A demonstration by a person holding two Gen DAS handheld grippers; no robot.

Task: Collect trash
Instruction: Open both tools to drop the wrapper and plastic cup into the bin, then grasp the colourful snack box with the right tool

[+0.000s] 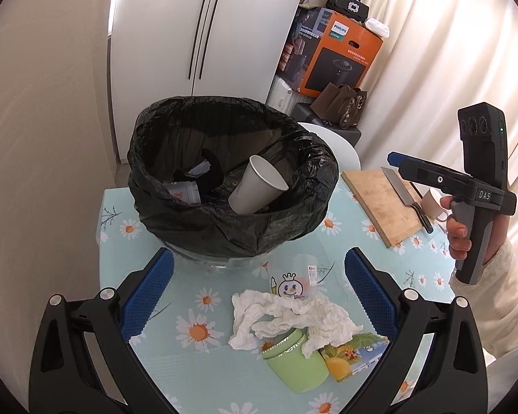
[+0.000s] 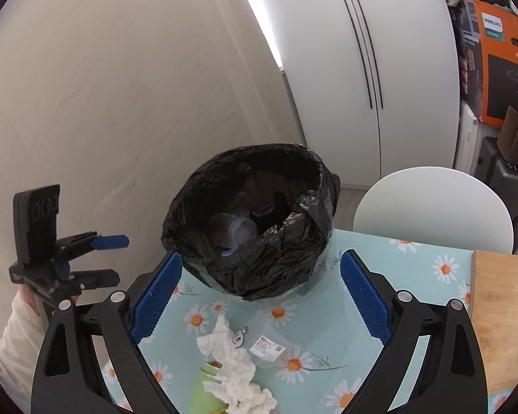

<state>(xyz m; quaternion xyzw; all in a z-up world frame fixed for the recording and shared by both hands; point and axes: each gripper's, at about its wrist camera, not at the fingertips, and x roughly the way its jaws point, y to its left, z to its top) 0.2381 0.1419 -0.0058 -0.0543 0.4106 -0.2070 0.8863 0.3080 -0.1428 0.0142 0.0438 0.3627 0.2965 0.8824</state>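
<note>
My table (image 1: 203, 372) wears a pale blue cloth printed with daisies, set against a cream wall, with white cupboard doors (image 1: 203, 27) and curtains (image 1: 449, 69) behind. A wooden cutting board (image 1: 380, 203) with a knife (image 1: 405, 189) lies to the right. The bin (image 1: 224, 231), lined with a black bag, stands on the table and holds a paper cup (image 1: 255, 186) tipped on its side. Near me lie a crumpled tissue (image 1: 286, 321), a green jar (image 1: 297, 365) on its side, a clear plastic cup (image 1: 293, 279) with a cartoon face, and a fruit-printed carton (image 1: 352, 355). An orange box (image 1: 342, 55) reads PHILIPS. My left gripper (image 1: 259, 296) is spread wide, empty; my right gripper (image 2: 260, 296) likewise gapes, holding nothing.
</note>
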